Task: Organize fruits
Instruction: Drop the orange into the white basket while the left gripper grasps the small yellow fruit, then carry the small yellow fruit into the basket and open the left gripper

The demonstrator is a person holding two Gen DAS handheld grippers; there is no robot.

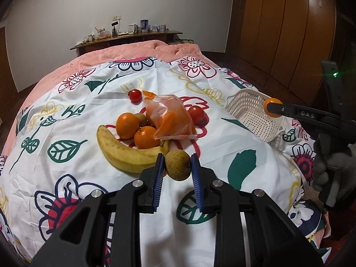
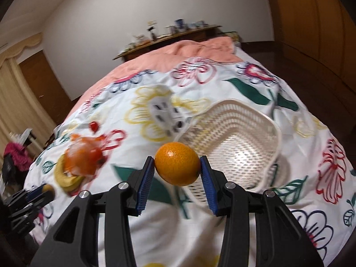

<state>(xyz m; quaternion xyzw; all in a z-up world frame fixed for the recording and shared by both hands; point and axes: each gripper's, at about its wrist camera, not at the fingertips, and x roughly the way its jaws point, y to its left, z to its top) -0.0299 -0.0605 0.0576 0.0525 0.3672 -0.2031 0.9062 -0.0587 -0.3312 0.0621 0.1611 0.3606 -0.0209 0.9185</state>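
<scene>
Orange tangerine (image 2: pixel 177 163) clamped between right gripper (image 2: pixel 177 173) pads.

The basket (image 2: pixel 231 149) is white perforated plastic, slightly glossy. The sheet (image 1: pixel 66 120) is smooth printed cloth, lightly creased; the quilt (image 1: pixel 138 49) behind looks soft and matt. The bag (image 1: pixel 171 118) is thin, shiny, crinkled plastic. The orange (image 2: pixel 176 163) has glossy, dimpled skin; the kiwi (image 1: pixel 178 165) is dull and rough. The wardrobe (image 1: pixel 287 22) is polished wood.

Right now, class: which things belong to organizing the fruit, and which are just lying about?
Job: kiwi in left gripper; orange in right gripper; white basket; banana; tomatoes.
Lying about: plastic bag; headboard shelf clutter.
</scene>
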